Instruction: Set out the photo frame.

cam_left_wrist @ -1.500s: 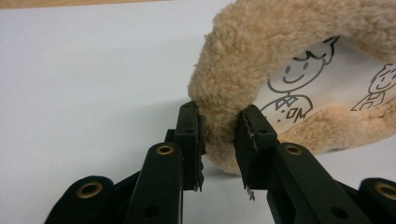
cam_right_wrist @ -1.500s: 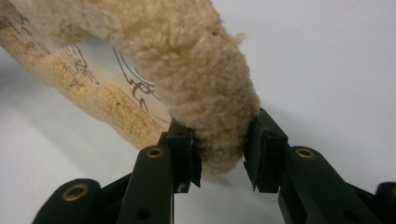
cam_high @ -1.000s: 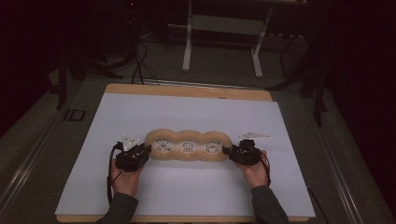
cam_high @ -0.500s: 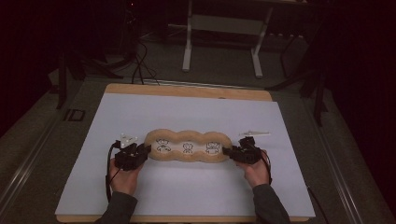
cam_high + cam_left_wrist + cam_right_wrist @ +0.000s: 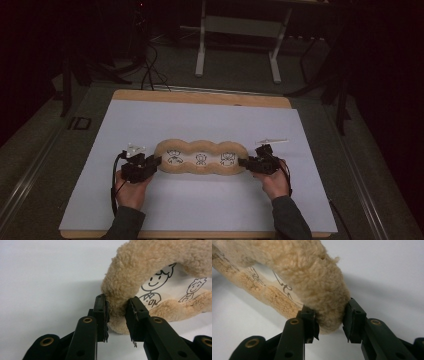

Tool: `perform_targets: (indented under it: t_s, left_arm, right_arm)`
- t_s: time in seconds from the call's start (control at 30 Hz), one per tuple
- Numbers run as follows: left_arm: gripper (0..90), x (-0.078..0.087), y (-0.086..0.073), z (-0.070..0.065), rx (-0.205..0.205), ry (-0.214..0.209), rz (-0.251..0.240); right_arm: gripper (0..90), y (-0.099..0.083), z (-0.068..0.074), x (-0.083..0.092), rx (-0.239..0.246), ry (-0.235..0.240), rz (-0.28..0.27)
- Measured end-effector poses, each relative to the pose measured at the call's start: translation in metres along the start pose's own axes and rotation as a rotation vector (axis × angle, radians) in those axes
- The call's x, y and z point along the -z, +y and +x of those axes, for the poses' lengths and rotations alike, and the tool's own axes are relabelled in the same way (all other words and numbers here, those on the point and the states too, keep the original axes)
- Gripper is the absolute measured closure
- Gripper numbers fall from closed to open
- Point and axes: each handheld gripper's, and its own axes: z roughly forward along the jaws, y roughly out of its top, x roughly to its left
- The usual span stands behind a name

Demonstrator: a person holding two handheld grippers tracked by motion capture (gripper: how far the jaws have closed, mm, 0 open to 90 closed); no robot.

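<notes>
Your left gripper [image 5: 117,320] and right gripper [image 5: 329,322] each pinch an end of the fleece pouch [image 5: 201,157] between their jaws; its panel shows cartoon figures.

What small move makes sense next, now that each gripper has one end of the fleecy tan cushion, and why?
Probably a small, even lift with both hands. The left gripper and right gripper each pinch the fleecy rim at opposite ends of the tan cushion, which lies flat on the white sheet. Raising both ends together should keep it from sagging or slipping.

Plush cushion [image 5: 200,159]: tan fleece rim, white centre with black line-drawn figures. Desk [image 5: 200,97]: pale wood edge, white sheet cover. Fingers [image 5: 101,315]: black.
</notes>
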Motion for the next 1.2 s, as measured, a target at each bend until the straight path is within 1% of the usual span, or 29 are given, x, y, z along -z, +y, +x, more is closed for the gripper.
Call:
perform_targets:
  t_s: [0.1, 0.13, 0.2, 0.23, 0.3, 0.5, 0.53, 0.7, 0.73, 0.77, 0.8, 0.83, 0.87, 0.9, 0.93, 1.03, 1.13, 1.2]
  left_arm:
    - [71.6, 0.0, 0.0, 0.002, 0.005, -0.012, 0.001]
    - [71.1, 0.0, 0.0, 0.002, 0.012, -0.022, -0.002]
    - [69.6, 0.0, -0.001, 0.003, 0.01, -0.028, -0.005]
    - [68.1, 0.0, -0.001, 0.003, 0.01, -0.028, -0.005]
    - [63.9, 0.001, -0.002, 0.005, 0.015, -0.045, -0.012]
    - [55.2, 0.002, -0.004, 0.009, 0.028, -0.043, -0.012]
    - [53.9, 0.003, -0.004, 0.01, 0.022, -0.037, -0.013]
    - [51.6, 0.006, -0.006, 0.011, 0.007, -0.043, -0.014]
    - [51.2, 0.007, -0.006, 0.011, -0.004, -0.039, -0.014]
    - [51.2, 0.007, -0.006, 0.011, -0.004, -0.039, -0.014]
    - [51.2, 0.009, -0.007, 0.01, -0.017, -0.033, -0.016]
    - [51.2, 0.009, -0.007, 0.01, -0.017, -0.033, -0.016]
    - [51.1, 0.011, -0.008, 0.01, -0.033, -0.028, -0.015]
    - [50.9, 0.011, -0.008, 0.01, -0.033, -0.028, -0.015]
    - [50.8, 0.013, -0.008, 0.01, -0.045, -0.021, -0.016]
    - [50.2, 0.014, -0.009, 0.009, -0.051, -0.021, -0.016]
    - [49.8, 0.016, -0.009, 0.01, -0.057, -0.03, -0.01]
    - [50.4, 0.017, -0.009, 0.01, -0.06, -0.036, -0.009]
  right_arm:
    - [64.1, 0.0, 0.0, 0.0, 0.0, 0.002, -0.002]
    - [61.8, -0.001, -0.001, -0.001, -0.006, 0.003, -0.004]
    - [60.3, -0.002, -0.002, -0.002, -0.011, 0.001, -0.008]
    - [60.3, -0.002, -0.002, -0.002, -0.011, 0.001, -0.008]
    - [57.1, -0.003, -0.001, -0.002, -0.006, -0.004, -0.014]
    - [51.9, -0.005, -0.001, -0.002, 0.0, -0.003, -0.019]
    - [50.5, -0.006, 0.0, -0.002, 0.007, -0.001, -0.021]
    - [48.2, -0.008, 0.002, -0.001, 0.023, -0.014, -0.016]
    - [47.2, -0.009, 0.003, 0.0, 0.029, -0.023, -0.019]
    - [47.2, -0.009, 0.003, 0.0, 0.029, -0.023, -0.019]
    - [46.6, -0.01, 0.002, 0.002, 0.029, -0.022, -0.024]
    - [46.3, -0.011, 0.002, 0.003, 0.029, -0.024, -0.024]
    - [45.8, -0.012, 0.001, 0.005, 0.031, -0.026, -0.027]
    - [45.4, -0.013, 0.001, 0.007, 0.031, -0.028, -0.029]
    - [45.1, -0.014, 0.0, 0.008, 0.033, -0.029, -0.032]
    - [44.8, -0.017, -0.001, 0.011, 0.032, -0.03, -0.034]
    - [44.6, -0.021, -0.003, 0.017, 0.027, -0.027, -0.033]
    - [44.5, -0.022, -0.003, 0.018, 0.032, -0.028, -0.034]
